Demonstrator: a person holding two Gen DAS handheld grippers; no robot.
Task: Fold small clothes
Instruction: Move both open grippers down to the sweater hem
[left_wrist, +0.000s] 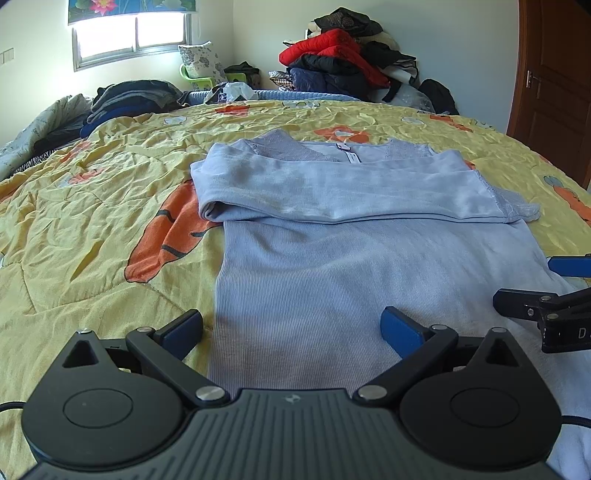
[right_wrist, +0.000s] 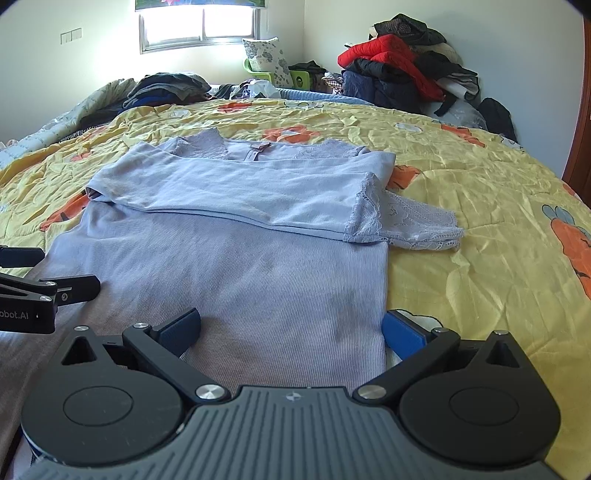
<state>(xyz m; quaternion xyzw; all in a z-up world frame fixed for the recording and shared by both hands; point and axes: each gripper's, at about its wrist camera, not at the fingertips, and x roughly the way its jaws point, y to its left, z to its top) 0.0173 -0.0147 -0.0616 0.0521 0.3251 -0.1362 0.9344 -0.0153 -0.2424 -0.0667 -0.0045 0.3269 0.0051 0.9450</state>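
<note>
Lying flat on yellow quilt (left_wrist: 110, 177): one pale blue top (left_wrist: 332, 266), sleeves folded across chest; left gripper (left_wrist: 291, 328) and right gripper (right_wrist: 291, 328) both spread wide, holding nothing.

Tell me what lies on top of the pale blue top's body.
Both sleeves are folded across the pale blue top, lace cuffs hanging past its right edge. They cover the chest; only the neckline shows beyond.

Lighting: daylight from far window (left_wrist: 133, 35), panes blown out white. Room evenly bright; shadows soft, faint under shirt folds. Focus: sharp throughout, no motion blur. Distortion: strong fisheye bending at edges, dark vignette in corners.
</note>
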